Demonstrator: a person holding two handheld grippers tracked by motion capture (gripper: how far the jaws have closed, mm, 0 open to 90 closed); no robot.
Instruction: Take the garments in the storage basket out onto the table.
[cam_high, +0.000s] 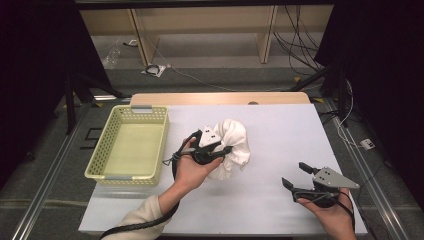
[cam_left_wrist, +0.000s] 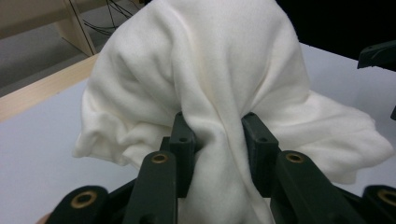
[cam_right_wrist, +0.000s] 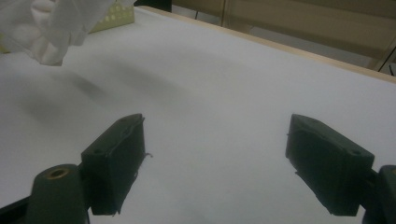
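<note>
A bunched white cloth hangs over the middle of the white table, lifted by my left gripper. In the left gripper view both jaws pinch a thick fold of the cloth between them, so the left gripper is shut on it. My right gripper rests low at the front right of the table, jaws wide apart and empty. The right gripper view has the right gripper over bare table, with a corner of the cloth at the top left.
A pale yellow perforated basket stands empty at the left of the table. Beyond the table's far wooden edge lie floor cables and shelf legs.
</note>
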